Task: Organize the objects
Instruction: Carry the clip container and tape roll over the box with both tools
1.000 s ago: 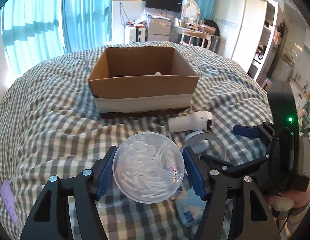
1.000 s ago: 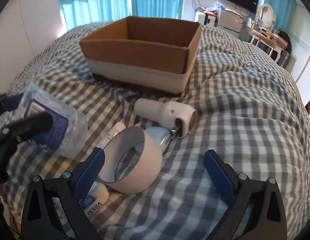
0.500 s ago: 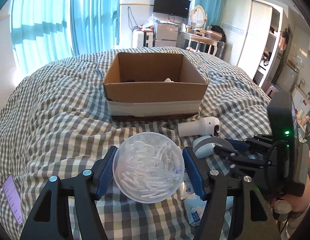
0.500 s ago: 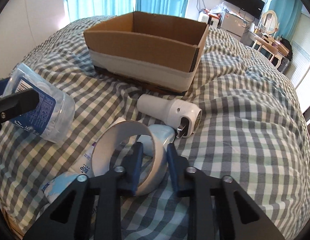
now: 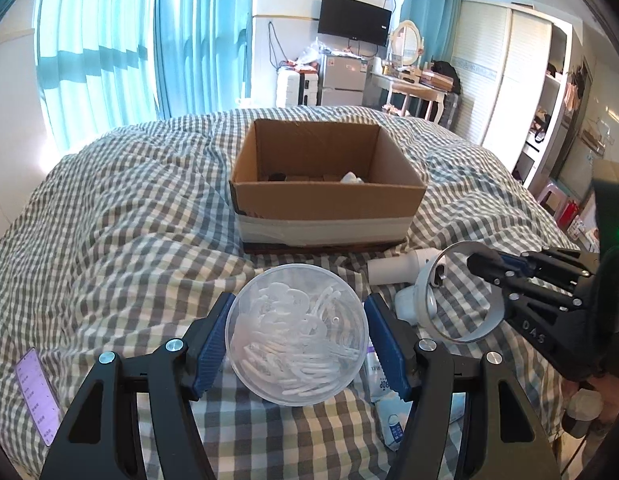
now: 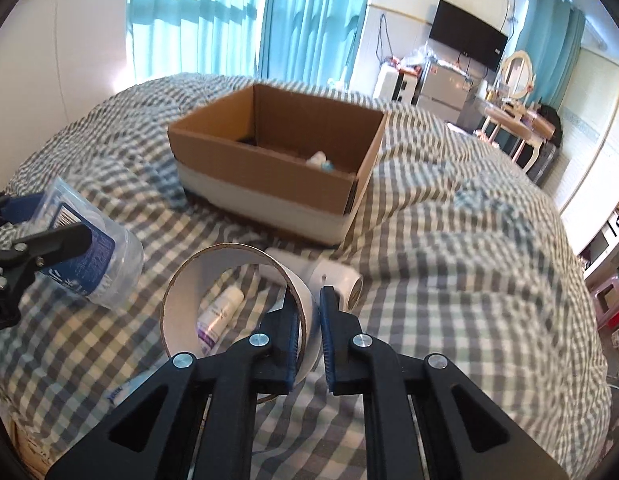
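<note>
A clear round jar (image 5: 296,336) of white swabs sits between the blue pads of my left gripper (image 5: 296,346), which is shut on it above the checked bedspread. The same jar (image 6: 89,248) shows at the left of the right wrist view. My right gripper (image 6: 309,320) is shut on the wall of a white cardboard ring (image 6: 213,264), one finger inside and one outside, and holds it off the bed. Both the ring (image 5: 465,334) and the right gripper (image 5: 481,264) appear at the right of the left wrist view. An open cardboard box (image 5: 325,196) (image 6: 269,160) stands ahead, with a few small items inside.
A white cylindrical device (image 5: 393,270) (image 6: 337,276) lies on the bed in front of the box. A small white tube (image 6: 221,308) and a tissue pack (image 5: 389,412) lie under the ring. A phone (image 5: 35,396) rests at the bed's left edge.
My right gripper went from wide open around the ring to shut on its wall, then lifted it off the bed. The left gripper rose slightly with the jar.
</note>
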### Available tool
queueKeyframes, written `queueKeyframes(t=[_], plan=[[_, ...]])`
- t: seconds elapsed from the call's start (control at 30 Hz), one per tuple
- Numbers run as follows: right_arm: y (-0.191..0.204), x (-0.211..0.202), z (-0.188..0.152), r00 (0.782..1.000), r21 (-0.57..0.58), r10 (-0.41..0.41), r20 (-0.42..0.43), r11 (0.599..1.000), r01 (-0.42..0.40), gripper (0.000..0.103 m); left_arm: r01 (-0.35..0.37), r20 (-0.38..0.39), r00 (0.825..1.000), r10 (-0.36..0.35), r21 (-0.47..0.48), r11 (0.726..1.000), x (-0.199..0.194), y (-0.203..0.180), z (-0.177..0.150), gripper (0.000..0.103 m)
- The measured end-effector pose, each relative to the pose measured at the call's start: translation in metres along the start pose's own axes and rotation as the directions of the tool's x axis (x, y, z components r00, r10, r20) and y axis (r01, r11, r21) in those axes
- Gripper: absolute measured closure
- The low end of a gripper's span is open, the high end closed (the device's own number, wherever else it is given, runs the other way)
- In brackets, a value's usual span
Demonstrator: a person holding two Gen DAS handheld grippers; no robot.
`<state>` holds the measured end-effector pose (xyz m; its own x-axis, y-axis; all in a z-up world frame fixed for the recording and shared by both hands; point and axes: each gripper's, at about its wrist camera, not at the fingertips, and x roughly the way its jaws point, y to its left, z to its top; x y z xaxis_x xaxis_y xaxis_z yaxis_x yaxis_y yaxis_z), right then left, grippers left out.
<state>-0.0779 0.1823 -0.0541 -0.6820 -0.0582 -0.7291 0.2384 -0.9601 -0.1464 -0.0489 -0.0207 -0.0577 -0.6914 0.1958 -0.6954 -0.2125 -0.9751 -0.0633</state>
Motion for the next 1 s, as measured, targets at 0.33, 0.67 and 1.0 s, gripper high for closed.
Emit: queueKeyframes(t=[0.33, 0.67, 1.0], plan=[[-0.002, -0.027, 0.028, 0.997, -0.034, -0.027, 0.069, 0.999, 0.029, 0.093, -0.027, 0.062, 0.998, 0.026, 0.003, 1.000, -0.017, 0.001, 0.033, 0.037], [-0.006, -0.052, 0.068, 0.988, -0.054, -0.054, 0.148, 0.997, 0.063, 0.093, -0.026, 0.125, 0.992, 0.025, 0.003, 1.000, -0.026, -0.004, 0.076, 0.037], [-0.020, -0.055, 0.122, 0.976, -0.048, -0.058, 0.210, 0.996, 0.069, 0.093, -0.050, 0.146, 0.988, 0.052, -0.019, 0.999, -0.011, 0.003, 0.116, 0.037]])
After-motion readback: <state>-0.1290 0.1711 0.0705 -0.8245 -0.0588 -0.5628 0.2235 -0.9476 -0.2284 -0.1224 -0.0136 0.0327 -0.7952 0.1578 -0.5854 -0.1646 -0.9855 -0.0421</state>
